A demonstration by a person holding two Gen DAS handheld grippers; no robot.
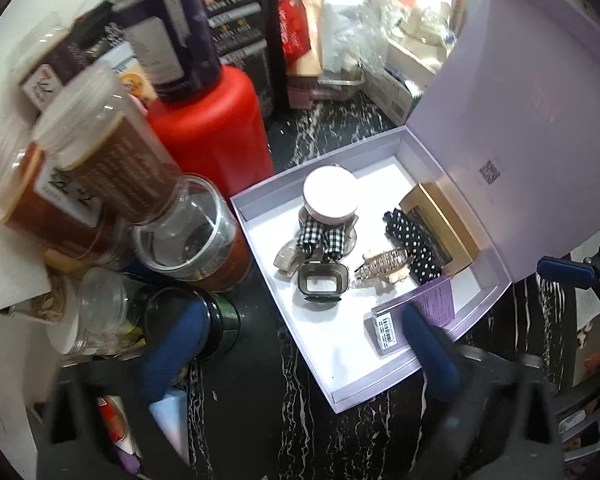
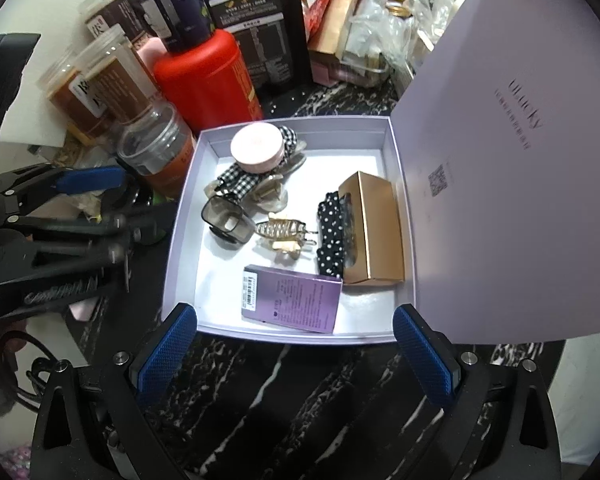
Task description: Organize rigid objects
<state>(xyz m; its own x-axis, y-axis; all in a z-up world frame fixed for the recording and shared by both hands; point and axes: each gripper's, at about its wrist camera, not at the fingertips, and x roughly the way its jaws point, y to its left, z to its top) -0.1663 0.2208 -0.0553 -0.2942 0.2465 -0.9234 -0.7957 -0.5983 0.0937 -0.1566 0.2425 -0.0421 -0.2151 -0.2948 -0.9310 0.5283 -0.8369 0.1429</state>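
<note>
An open lilac box [image 2: 180, 256] [image 1: 260, 236] sits on the black marble top, its lid [image 2: 520, 160] standing up at the right. Inside are a pink-lidded jar [image 2: 258, 148] [image 1: 329, 196], a checked hair clip [image 2: 236, 180], a smoky square clip [image 2: 226, 216] [image 1: 323, 282], a clear claw clip [image 2: 284, 232] [image 1: 384, 266], a polka-dot clip [image 2: 328, 232], a gold carton [image 2: 374, 228] [image 1: 440, 220] and a purple carton [image 2: 292, 298] [image 1: 412, 320]. My right gripper [image 2: 296, 344] is open and empty at the box's near edge. My left gripper [image 1: 296, 344] is open and empty, over the box's left edge.
Left of the box stand a red bottle [image 2: 204, 80] [image 1: 208, 128], several clear jars with brown contents [image 2: 108, 80] [image 1: 112, 168] and a dark green tin [image 1: 216, 320]. Black packets [image 2: 252, 20] and bags crowd the back. The left gripper shows in the right wrist view [image 2: 92, 184].
</note>
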